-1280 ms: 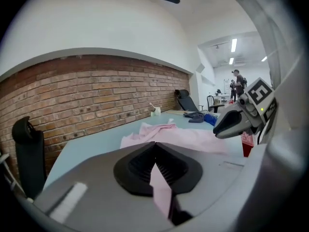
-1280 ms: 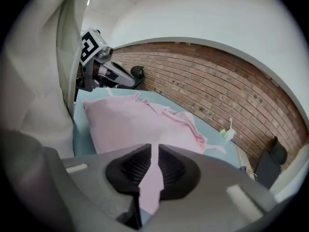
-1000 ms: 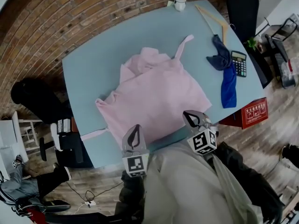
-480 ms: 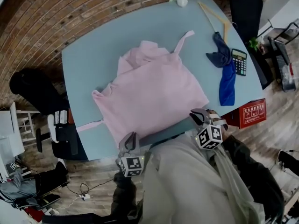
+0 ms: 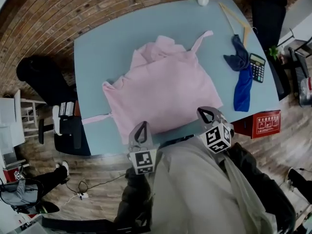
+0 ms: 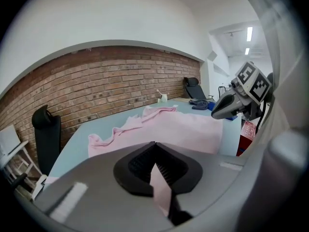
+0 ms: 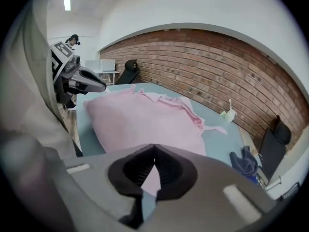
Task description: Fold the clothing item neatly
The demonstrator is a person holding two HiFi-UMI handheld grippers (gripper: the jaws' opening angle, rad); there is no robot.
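The pale pink cotton garment (image 5: 165, 91) lies spread as one broad layer on the light blue table (image 5: 97, 48). Its near hem is at the table's front edge, its far end is bunched into ruffles, and one thin strap trails toward the far right. A second strap hangs off the left edge.

Over the last second or so the cloth has flattened. It showed as a rumpled hump ahead of me, and now it runs out smoother and lower across the tabletop. The whole garment has also shifted a little on the table as I tugged its hem. I judge this to be spreading and smoothing. No crease or doubled-over layer shows, so the garment is laid out, not folded.

My left gripper (image 5: 142, 126) holds the hem's near-left part. Its black fingers (image 6: 137, 167) are pressed together at the tips, with a strip of pink cloth pinched between them. My right gripper (image 5: 204, 113) has stayed clamped the same way on the near-right part of the hem, with a wedge of pink caught between its closed fingers (image 7: 133, 170).

Well to the right lie a dark blue cloth (image 5: 241, 79) and a black calculator (image 5: 257, 67), both clear of the garment.
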